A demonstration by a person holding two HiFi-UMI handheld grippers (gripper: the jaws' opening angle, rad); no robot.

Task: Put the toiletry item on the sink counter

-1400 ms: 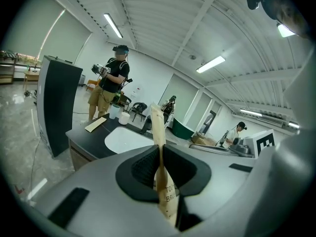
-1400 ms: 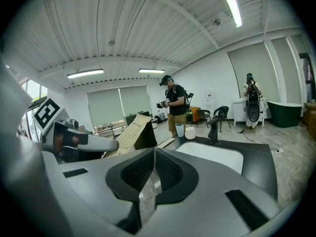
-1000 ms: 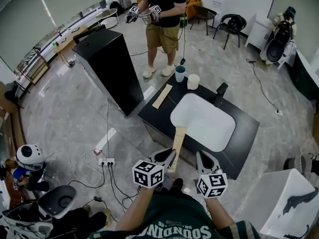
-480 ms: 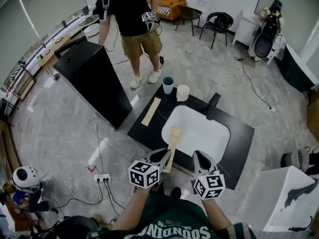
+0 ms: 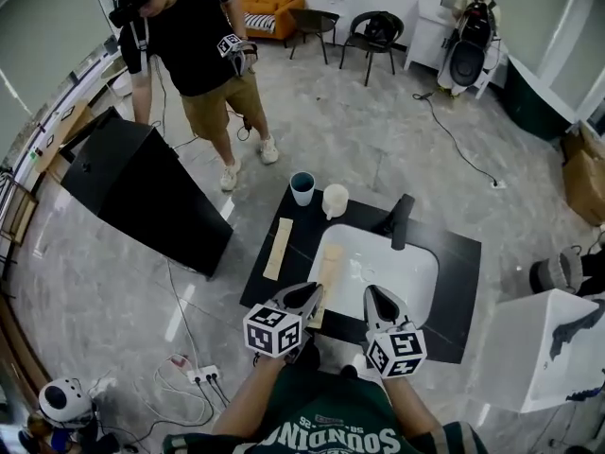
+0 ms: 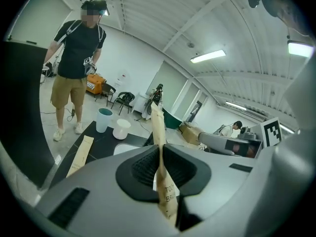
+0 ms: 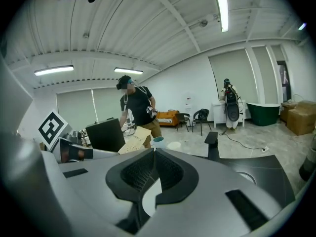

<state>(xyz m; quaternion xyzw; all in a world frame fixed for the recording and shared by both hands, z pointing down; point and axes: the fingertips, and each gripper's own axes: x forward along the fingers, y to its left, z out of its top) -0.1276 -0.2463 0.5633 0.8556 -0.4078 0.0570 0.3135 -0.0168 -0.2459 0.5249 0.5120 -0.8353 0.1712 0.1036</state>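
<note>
With the left claw (image 5: pixel 309 298) clamped on the toothbrush packet (image 5: pixel 330 259) above the sink's (image 5: pixel 402 274) near rim and the right claw (image 5: pixel 375 300) closed and empty, the packet should probably be lowered flat onto the table (image 5: pixel 457 270) beside the sink before release.

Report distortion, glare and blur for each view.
Head view: fisheye bowing of the room, the white rounded sink basin nearly washed out. Left gripper view: round dark vignette, the tan paper toothbrush packet slightly soft up close. Right gripper view: same vignette, bright ceiling strip light blooming.
</note>
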